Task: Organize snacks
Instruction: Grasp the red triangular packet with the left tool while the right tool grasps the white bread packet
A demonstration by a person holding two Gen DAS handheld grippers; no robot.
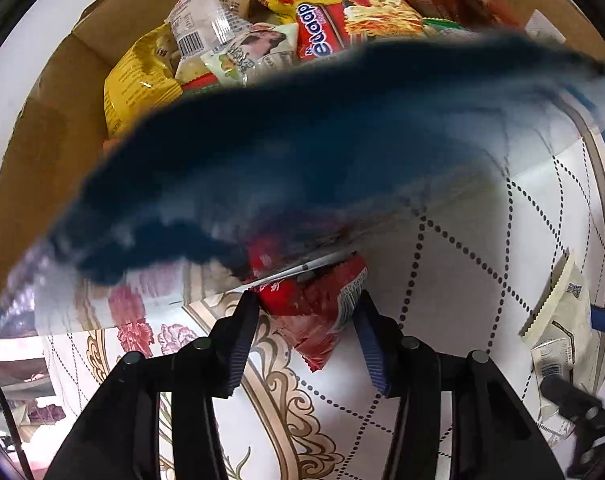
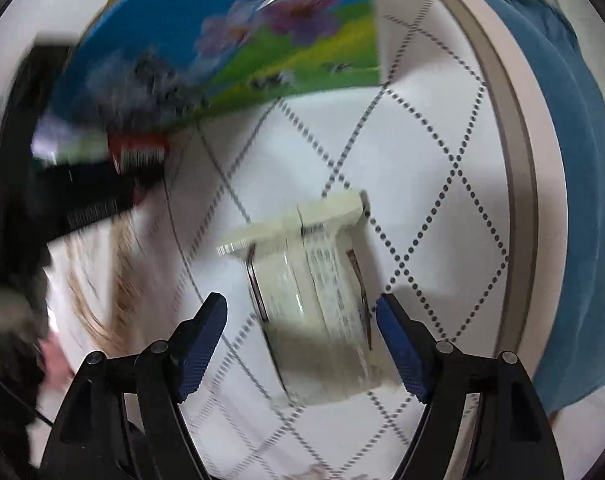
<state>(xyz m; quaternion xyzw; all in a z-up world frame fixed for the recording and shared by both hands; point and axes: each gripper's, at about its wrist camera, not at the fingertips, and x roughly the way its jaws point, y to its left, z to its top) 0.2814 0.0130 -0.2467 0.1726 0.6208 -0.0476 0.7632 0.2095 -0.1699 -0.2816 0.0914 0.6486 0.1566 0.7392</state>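
Patterned tablecloth (image 2: 422, 152) (dotted diamonds): left claw (image 1: 306, 312) clamping red packet (image 1: 318, 320), right claw (image 2: 302, 320) open around cream packet (image 2: 314, 280).

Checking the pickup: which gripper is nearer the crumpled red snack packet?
Left. The left gripper is clamped on the red snack packet; the right gripper straddles a cream packet farther off.

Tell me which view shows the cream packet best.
The right wrist view: the cream packet lies whole between the right gripper fingers, though blurred. The left wrist view shows it only small at the right edge.
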